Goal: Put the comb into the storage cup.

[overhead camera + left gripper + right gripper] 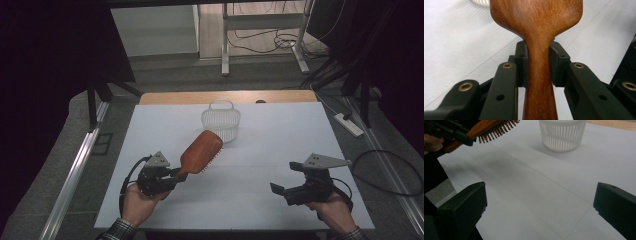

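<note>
- Left gripper (537, 62): nearest the lens in the left gripper view, its two black jaws stand on either side of the narrow neck of a wooden hairbrush (537, 37) and pinch it, pads pressed to the wood on both flanks.
- Hairbrush, high view (201, 152): carried clear of the white table (280, 135), head tilted up and away from the person's left hand (137, 202), pointing toward the far middle of the sheet. Its bristles face down and to the right, as the right gripper view confirms.
- Right gripper (539, 210): jaws spread wide with nothing between them but bare table; in the high view it sits at the near right of the table, well apart from the brush.
- White basket (221, 120): a slatted plastic tub with a handle, upright near the far edge of the sheet, just beyond the brush head. As far as the high view shows, nothing lies in it.
- Progress, as a judgement: the pickup is done, the brush being securely gripped and lifted. The remaining work appears to be carrying the brush over the basket rim, lowering it in and letting go; the head has not yet passed over the rim.
- Point of care: the brush looks longer than the basket is wide, so it will probably stand slanted inside.
</note>
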`<state>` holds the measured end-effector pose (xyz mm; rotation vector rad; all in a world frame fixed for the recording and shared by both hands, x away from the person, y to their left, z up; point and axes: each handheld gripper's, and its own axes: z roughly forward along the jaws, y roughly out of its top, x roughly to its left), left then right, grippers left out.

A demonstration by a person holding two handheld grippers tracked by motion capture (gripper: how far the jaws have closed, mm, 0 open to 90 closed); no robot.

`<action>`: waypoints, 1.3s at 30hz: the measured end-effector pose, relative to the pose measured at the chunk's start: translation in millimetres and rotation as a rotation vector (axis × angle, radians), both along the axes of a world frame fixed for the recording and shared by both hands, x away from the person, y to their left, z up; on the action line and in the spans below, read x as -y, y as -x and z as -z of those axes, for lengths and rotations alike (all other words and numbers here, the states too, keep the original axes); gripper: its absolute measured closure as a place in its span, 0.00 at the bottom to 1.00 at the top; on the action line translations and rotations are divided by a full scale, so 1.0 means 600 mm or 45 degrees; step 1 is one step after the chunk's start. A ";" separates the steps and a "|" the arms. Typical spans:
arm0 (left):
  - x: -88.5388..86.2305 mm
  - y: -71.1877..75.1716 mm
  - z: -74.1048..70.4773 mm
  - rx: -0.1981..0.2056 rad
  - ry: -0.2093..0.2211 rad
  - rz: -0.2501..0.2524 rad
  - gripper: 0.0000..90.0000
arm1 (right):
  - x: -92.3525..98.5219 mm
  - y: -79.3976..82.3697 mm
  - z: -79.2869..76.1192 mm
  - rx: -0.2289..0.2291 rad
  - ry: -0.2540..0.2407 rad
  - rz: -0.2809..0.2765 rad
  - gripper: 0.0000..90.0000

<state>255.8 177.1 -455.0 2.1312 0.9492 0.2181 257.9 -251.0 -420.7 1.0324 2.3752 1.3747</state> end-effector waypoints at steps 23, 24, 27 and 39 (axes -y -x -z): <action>0.023 0.000 -0.016 0.070 0.052 0.037 0.79 | -0.060 -0.039 -0.001 -0.096 -0.113 -0.045 0.00; 0.024 0.000 -0.016 0.074 0.052 0.040 0.79 | -0.063 -0.040 -0.002 -0.100 -0.117 -0.047 0.00; 0.027 0.000 -0.017 0.080 0.057 0.042 0.79 | -0.070 -0.045 -0.002 -0.120 -0.141 -0.048 0.00; 0.039 0.003 -0.022 0.113 0.072 0.051 0.79 | -0.100 -0.057 -0.006 -0.130 -0.143 -0.090 0.00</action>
